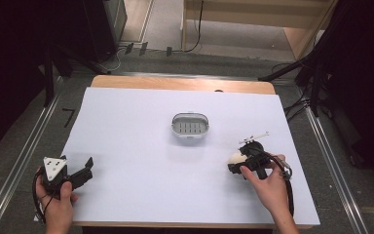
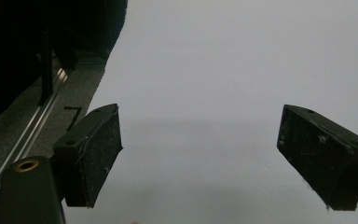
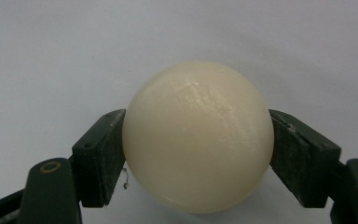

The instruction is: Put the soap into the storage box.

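Soap — a smooth, rounded cream bar, probably hard and slippery — sits clamped across its widest part in the right gripper near the table's right edge, while the left gripper gapes wide, empty.

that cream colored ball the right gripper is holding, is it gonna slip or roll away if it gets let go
The cream ball looks smooth and glossy, so it could slip between the right gripper's flat pads, which meet it only at its sides. Being round, it would probably roll across the flat white table once released. It looks rigid, not squashed.
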`<state>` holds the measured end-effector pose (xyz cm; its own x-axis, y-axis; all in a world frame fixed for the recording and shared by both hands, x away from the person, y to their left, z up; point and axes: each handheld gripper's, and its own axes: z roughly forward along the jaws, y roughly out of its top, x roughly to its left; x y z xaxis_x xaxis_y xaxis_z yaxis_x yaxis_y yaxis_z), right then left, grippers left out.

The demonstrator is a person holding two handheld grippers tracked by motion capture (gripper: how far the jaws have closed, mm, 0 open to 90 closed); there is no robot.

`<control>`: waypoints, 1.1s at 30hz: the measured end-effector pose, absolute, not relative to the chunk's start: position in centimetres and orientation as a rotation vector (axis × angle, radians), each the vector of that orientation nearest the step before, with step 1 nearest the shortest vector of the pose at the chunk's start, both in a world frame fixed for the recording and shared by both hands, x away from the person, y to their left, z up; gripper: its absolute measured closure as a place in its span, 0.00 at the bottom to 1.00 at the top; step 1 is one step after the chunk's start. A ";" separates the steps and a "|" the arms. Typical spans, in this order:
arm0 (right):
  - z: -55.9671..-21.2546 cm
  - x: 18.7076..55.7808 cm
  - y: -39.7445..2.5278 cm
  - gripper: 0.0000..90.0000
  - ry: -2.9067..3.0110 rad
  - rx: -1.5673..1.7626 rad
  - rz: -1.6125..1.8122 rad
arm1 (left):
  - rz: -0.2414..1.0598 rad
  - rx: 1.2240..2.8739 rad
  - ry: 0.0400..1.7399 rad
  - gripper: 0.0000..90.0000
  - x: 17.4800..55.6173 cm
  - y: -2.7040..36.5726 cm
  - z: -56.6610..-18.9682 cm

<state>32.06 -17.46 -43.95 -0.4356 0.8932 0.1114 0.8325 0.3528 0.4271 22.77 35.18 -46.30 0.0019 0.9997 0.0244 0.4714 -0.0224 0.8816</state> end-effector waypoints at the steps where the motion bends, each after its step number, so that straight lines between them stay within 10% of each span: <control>1: -43.7 32.2 -17.2 0.28 2.472 1.562 0.639 | 0.957 1.581 1.552 0.16 22.8 35.2 -46.3; 33: -38.7 36.4 -11.2 0.28 2.505 1.440 0.687 | 0.956 1.618 1.525 0.17 22.8 34.9 -46.3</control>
<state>36.35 -11.16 -38.71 -0.5188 0.8513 0.0783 0.7723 0.4274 0.4701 22.79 34.94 -46.33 0.0315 0.9984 0.0466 0.4766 -0.0560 0.8774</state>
